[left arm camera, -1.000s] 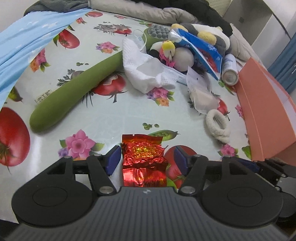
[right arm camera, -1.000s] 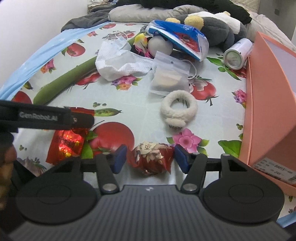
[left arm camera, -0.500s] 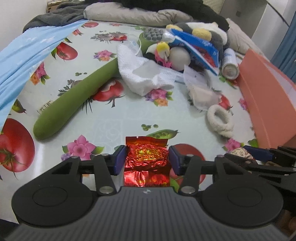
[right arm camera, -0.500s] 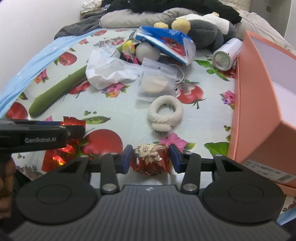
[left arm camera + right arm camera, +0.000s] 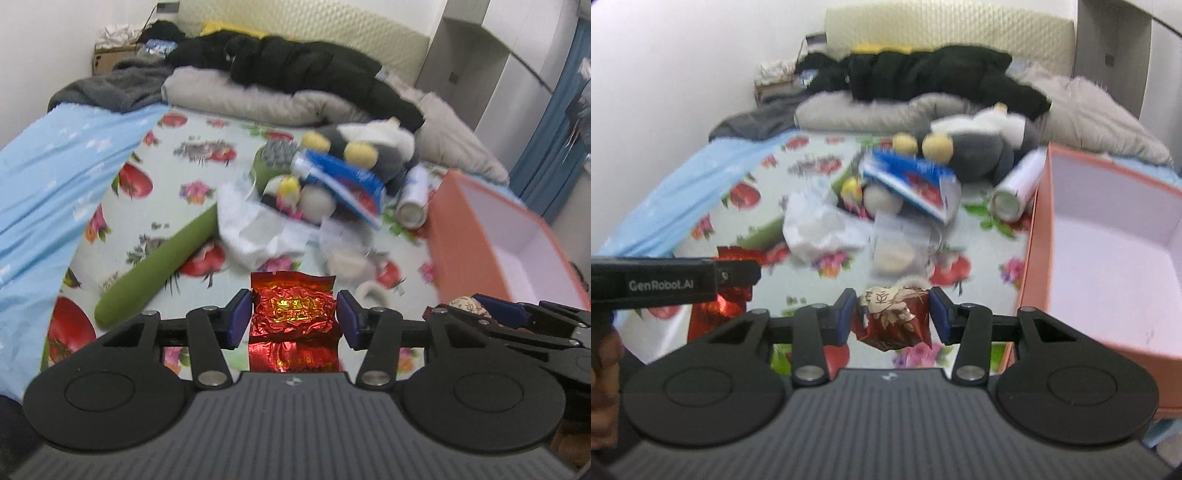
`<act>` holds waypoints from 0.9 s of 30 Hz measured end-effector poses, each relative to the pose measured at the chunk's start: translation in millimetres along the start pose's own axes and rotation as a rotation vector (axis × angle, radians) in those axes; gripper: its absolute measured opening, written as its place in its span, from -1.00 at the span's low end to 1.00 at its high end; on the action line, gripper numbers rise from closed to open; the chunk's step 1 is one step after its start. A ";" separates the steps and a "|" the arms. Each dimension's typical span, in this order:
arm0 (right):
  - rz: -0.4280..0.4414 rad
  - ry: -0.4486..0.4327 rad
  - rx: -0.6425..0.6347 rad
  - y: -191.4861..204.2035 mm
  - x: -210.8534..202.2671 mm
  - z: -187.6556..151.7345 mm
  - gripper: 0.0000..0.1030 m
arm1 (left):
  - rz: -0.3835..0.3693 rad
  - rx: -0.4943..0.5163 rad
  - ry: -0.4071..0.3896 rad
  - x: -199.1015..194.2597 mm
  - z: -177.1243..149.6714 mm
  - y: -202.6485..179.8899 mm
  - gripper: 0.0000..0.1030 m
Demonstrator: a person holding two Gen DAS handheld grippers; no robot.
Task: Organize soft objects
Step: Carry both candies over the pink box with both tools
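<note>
Now, left gripper (image 5: 293,319): jaws clamped on the red foil packet (image 5: 293,317), low centre of the left wrist frame, held off the floral cloth (image 5: 207,155).
Right gripper (image 5: 893,315): jaws pinching the patterned pouch (image 5: 892,319) at bottom centre of the right wrist frame, lifted clear of the cloth.
Pink box (image 5: 1108,258): right edge of frame, open top, pale inside, just beside the right gripper.
Pile: plush toy (image 5: 979,144), blue packet (image 5: 912,181) and white cloth (image 5: 816,229) bunched mid-frame, all blurred.
Green roll (image 5: 155,266): lying diagonally, left of centre in the left wrist frame.
White can (image 5: 1019,188): on its side by the box's far corner.
</note>
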State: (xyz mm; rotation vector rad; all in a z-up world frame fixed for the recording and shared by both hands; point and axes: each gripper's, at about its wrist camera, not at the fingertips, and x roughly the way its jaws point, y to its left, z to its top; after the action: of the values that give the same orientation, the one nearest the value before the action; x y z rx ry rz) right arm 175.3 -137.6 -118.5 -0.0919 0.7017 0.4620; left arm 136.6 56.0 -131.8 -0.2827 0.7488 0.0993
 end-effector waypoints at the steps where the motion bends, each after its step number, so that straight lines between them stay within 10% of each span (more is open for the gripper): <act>1: 0.000 -0.015 0.000 -0.2 -5.9 4.1 -0.10 | -0.006 -0.003 -0.010 -6.4 3.2 -2.6 0.09; 27: -0.148 -0.288 0.069 -48.2 -137.4 40.4 -0.09 | -0.236 0.088 -0.228 -111.7 54.8 -102.4 0.09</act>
State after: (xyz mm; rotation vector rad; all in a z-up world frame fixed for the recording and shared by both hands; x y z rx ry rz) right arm 129.1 -223.4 -3.0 -0.0108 0.4236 0.3008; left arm 110.3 -25.0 5.0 -0.2689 0.4881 -0.1231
